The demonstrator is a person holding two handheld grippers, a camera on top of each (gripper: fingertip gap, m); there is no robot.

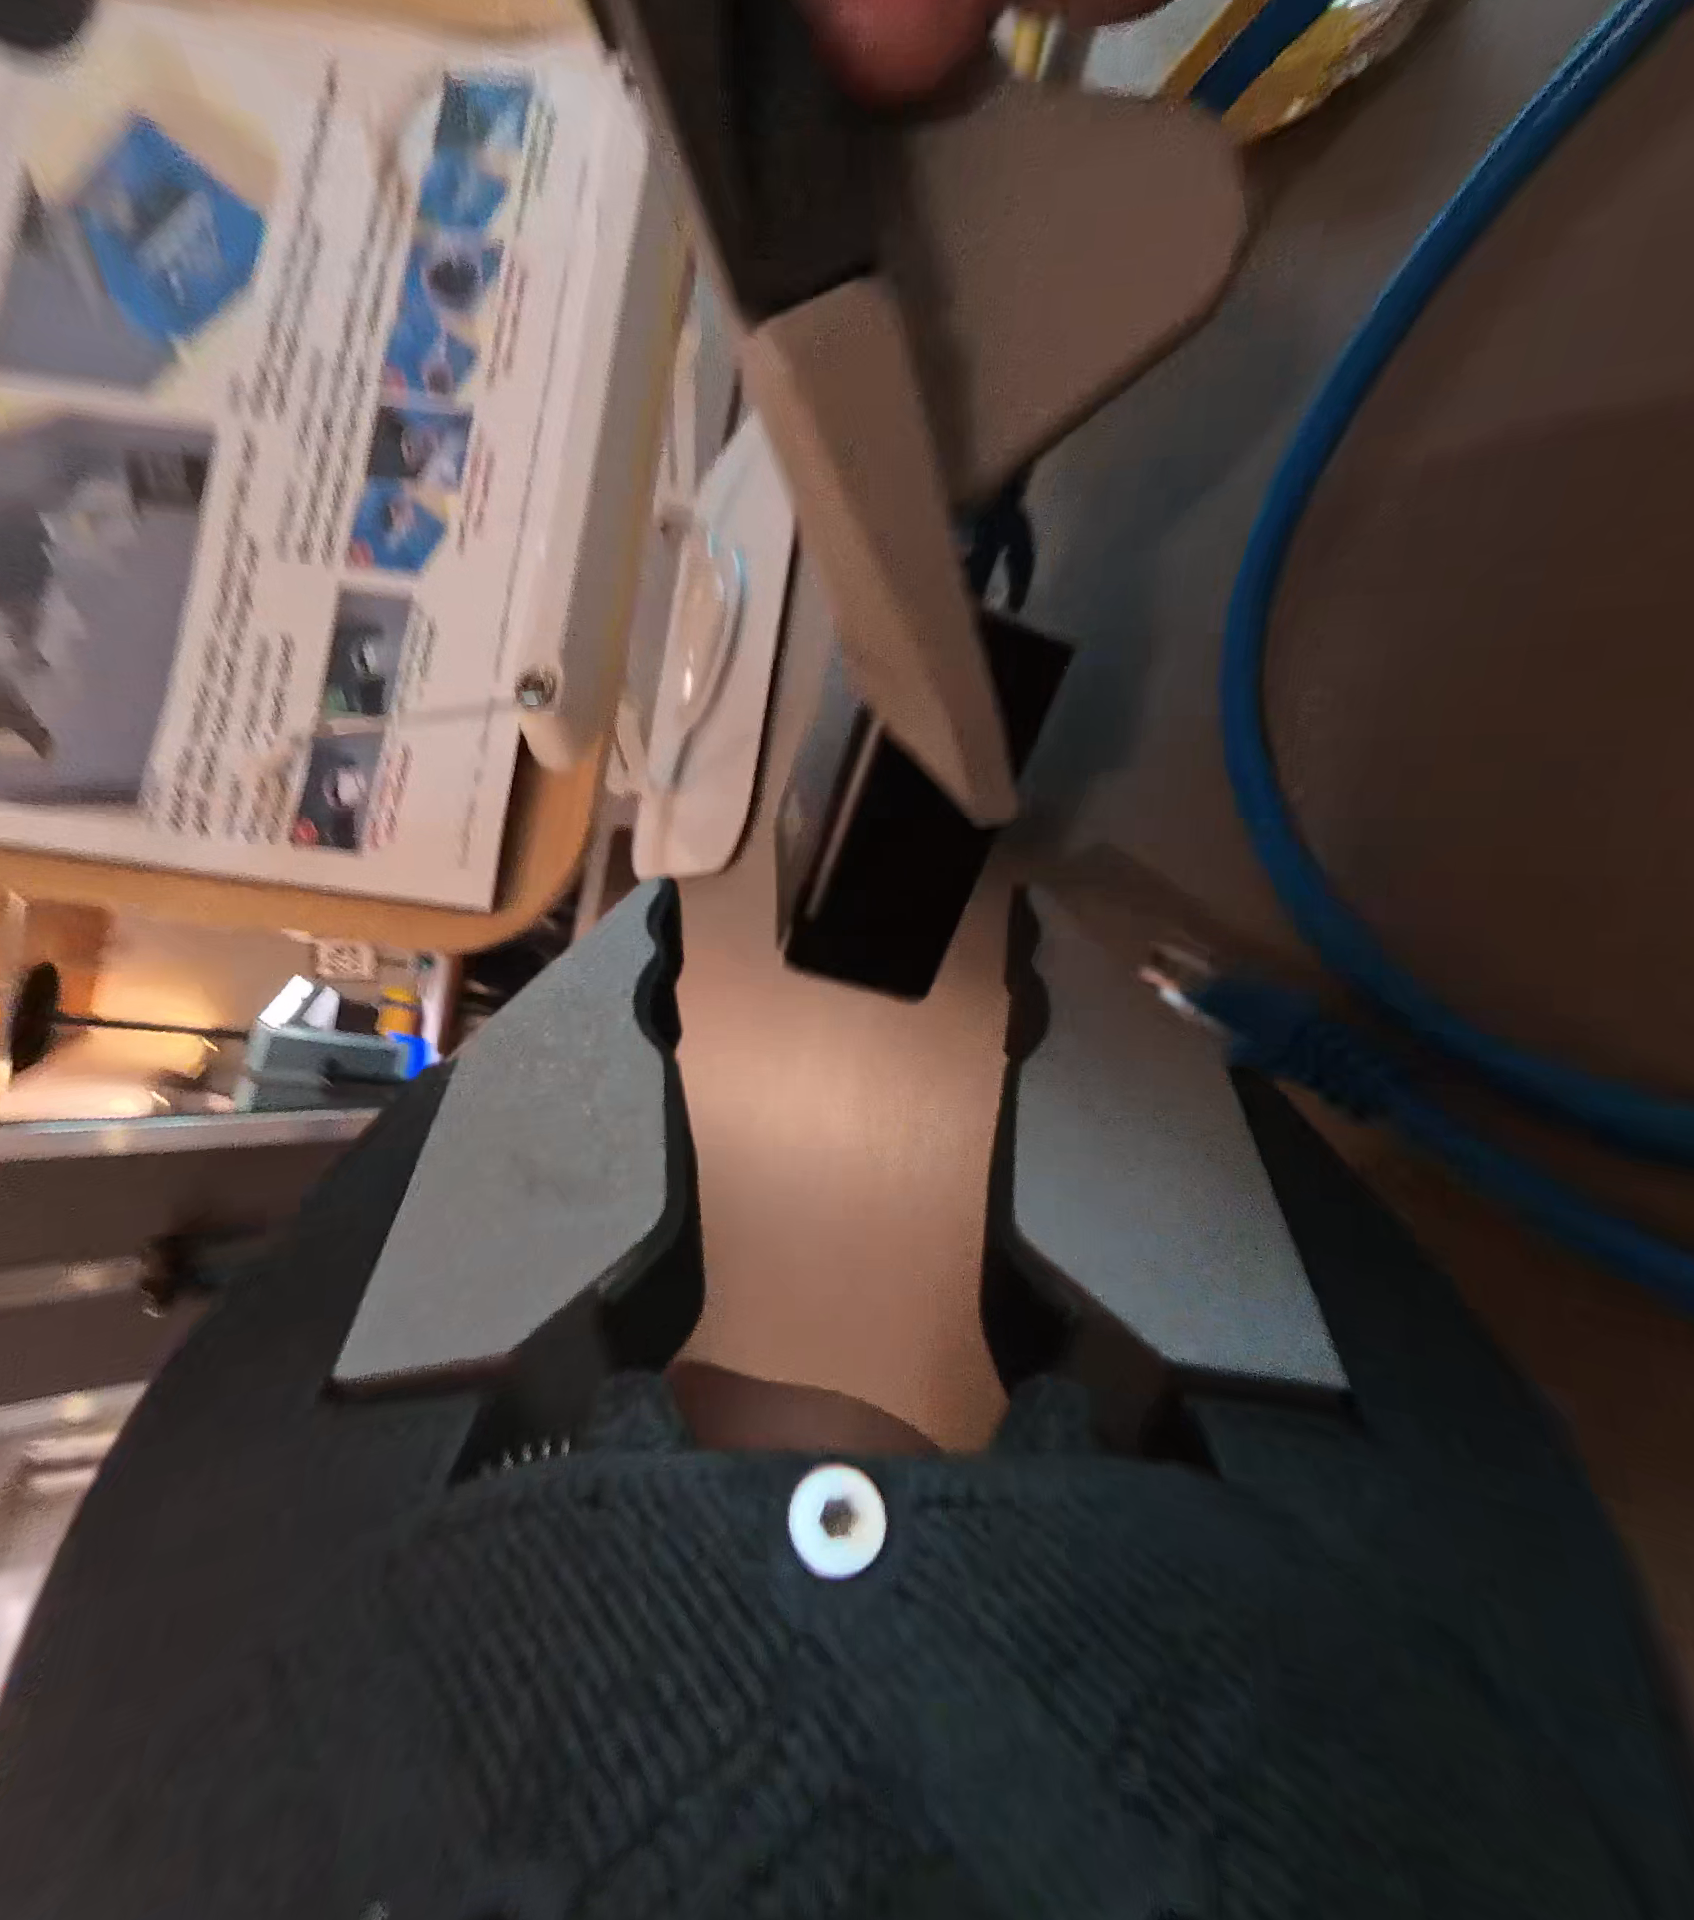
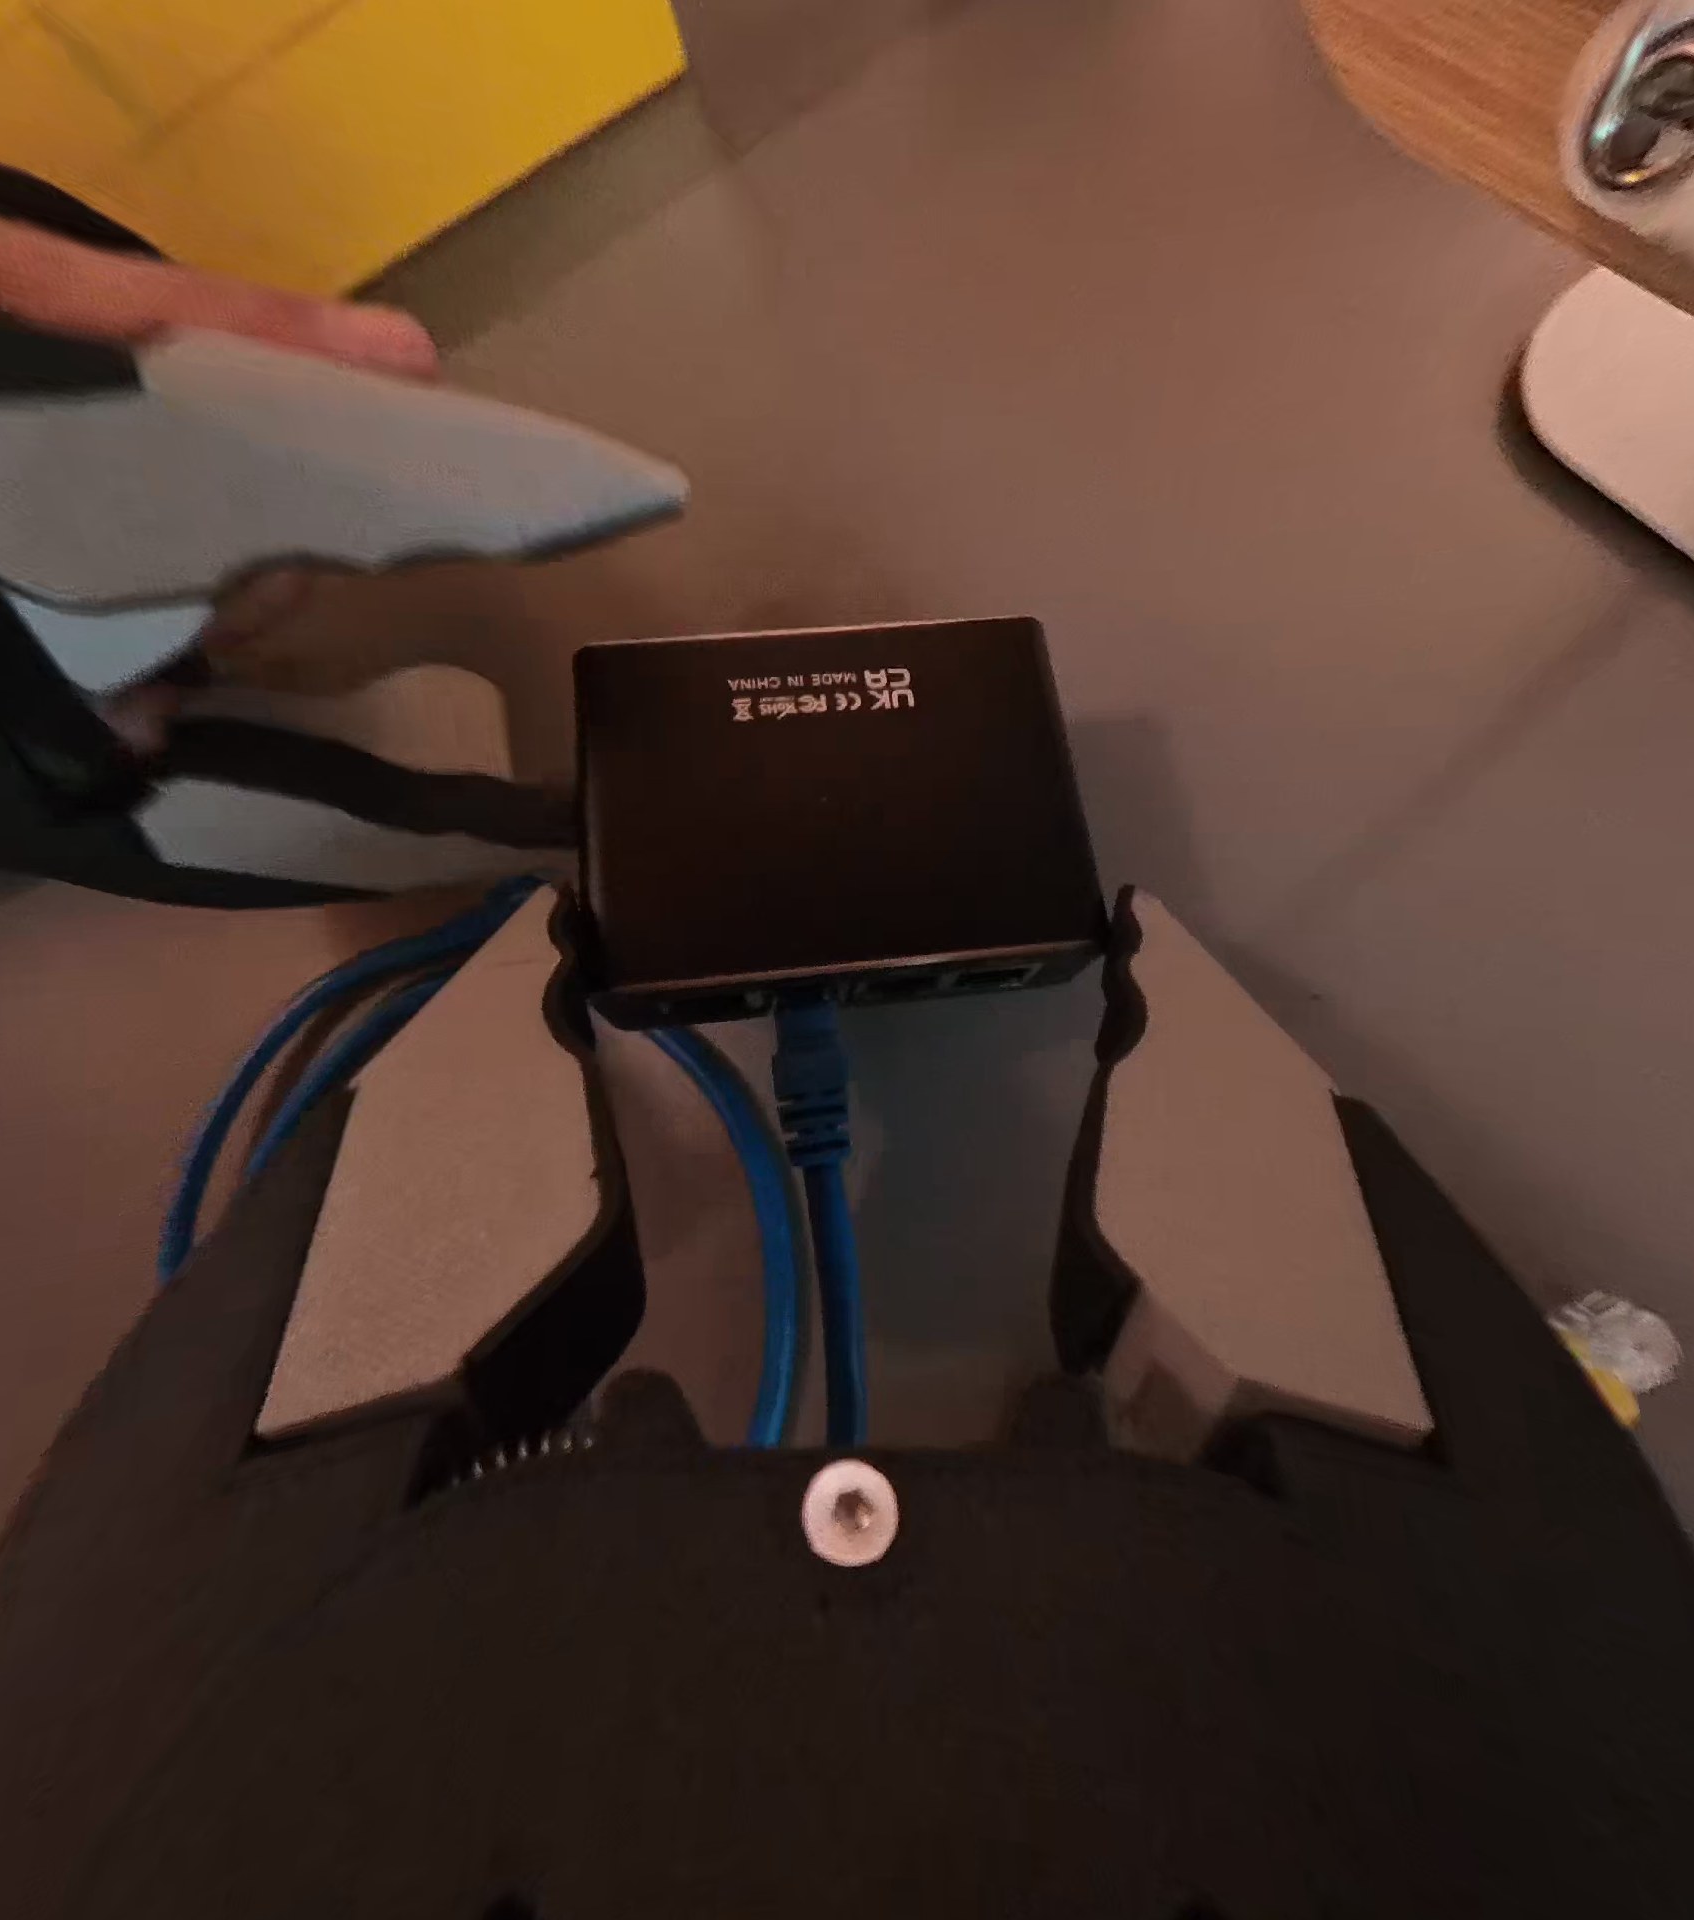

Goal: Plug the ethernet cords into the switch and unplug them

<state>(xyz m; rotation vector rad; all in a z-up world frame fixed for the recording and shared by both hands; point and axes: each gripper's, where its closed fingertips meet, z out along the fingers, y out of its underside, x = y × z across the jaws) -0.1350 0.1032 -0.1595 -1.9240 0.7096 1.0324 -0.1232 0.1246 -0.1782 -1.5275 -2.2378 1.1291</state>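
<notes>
The black switch [image 2: 822,800] lies on the brown table with its ports facing me. My right gripper [image 2: 843,966] is shut on it, with a fingertip pressed on each front corner. One blue ethernet cord's plug [image 2: 812,1081] sits in the second port from the left. In the left wrist view, my left gripper [image 1: 838,966] is open and empty, a short way from the switch [image 1: 884,862]. A right gripper finger [image 1: 884,540] covers part of the switch. A loose blue plug [image 1: 1196,992] lies to the right of my left fingertips, and its blue cord [image 1: 1269,727] loops beyond.
A yellow sheet [image 2: 303,135] lies at the far left of the table. A white device [image 2: 1674,436] sits at the far right. A clear plug on a yellow cord [image 2: 1612,1351] lies by my right finger. A printed poster board [image 1: 230,468] stands beyond the table.
</notes>
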